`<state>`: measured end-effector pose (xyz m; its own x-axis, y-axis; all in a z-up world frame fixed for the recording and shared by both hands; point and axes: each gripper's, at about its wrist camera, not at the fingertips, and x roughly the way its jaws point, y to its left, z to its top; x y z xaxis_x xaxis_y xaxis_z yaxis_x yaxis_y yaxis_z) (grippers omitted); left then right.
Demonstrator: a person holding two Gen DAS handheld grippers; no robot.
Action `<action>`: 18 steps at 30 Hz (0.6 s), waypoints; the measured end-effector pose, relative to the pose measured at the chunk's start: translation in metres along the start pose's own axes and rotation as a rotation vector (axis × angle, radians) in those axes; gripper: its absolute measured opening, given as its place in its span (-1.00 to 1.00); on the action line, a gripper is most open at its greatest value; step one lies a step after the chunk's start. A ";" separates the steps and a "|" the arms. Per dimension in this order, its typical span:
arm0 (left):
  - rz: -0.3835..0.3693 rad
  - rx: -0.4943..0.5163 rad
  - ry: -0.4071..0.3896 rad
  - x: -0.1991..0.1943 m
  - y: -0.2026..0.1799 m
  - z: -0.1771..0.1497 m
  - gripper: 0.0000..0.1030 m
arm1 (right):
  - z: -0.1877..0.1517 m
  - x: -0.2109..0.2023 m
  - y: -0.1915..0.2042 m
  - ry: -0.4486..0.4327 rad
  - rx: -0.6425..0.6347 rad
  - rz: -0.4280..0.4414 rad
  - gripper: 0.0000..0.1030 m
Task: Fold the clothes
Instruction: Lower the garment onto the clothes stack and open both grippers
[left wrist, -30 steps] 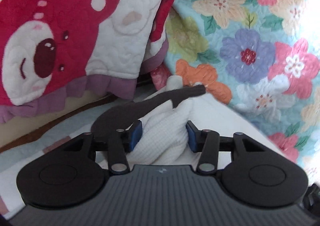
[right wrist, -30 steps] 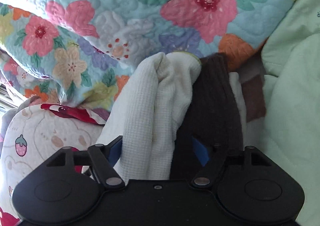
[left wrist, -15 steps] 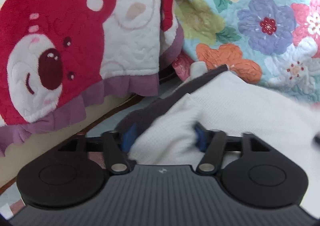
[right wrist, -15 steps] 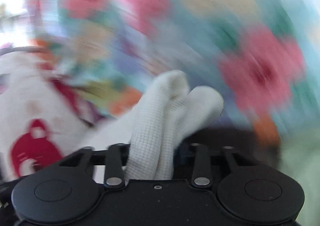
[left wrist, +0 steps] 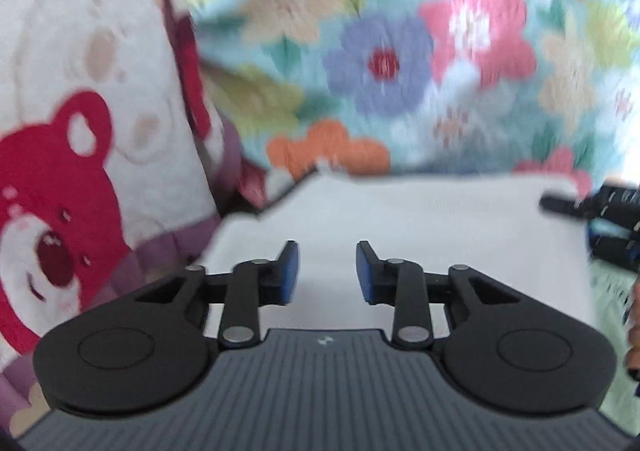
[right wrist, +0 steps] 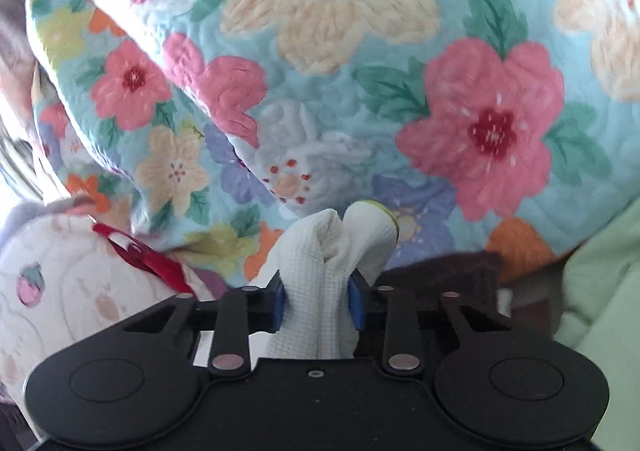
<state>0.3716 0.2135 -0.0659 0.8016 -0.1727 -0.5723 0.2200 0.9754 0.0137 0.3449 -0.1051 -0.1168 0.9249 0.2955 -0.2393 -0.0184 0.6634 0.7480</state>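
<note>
On my left wrist view, the left gripper [left wrist: 327, 271] has just been closing, yet its blue pads [left wrist: 289, 271] stand apart with nothing between them, so it grips nothing. The white garment [left wrist: 420, 227] lies flat beneath and ahead of the tips; I cannot tell whether they touch it. Left of the tool hangs a bear-print blanket [left wrist: 80, 155]; ahead rises a floral quilt [left wrist: 384, 63], blurred. At the far right edge I see the right gripper [left wrist: 608, 227].

On my right wrist view, the right gripper [right wrist: 318, 301] has also just been closing, and its pads press a bunched fold of the white garment [right wrist: 320, 275]. A dark brown cloth [right wrist: 444, 271] lies just right of the tips, pale green bedding [right wrist: 600, 291] further right. Only here do I see those two.
</note>
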 end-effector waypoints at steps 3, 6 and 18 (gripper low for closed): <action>0.059 -0.075 0.071 0.021 0.004 -0.013 -0.35 | -0.003 0.006 0.001 0.012 -0.031 -0.062 -0.32; 0.055 -0.127 0.055 0.017 0.009 -0.021 -0.35 | -0.008 0.010 0.001 0.029 -0.075 -0.132 -0.23; 0.133 -0.134 0.021 0.007 0.001 -0.028 -0.34 | -0.006 -0.019 0.015 -0.159 -0.132 -0.313 -0.27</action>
<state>0.3613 0.2168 -0.0930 0.8068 -0.0396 -0.5895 0.0359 0.9992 -0.0180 0.3253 -0.0965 -0.1047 0.9407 -0.0396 -0.3371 0.2358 0.7905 0.5652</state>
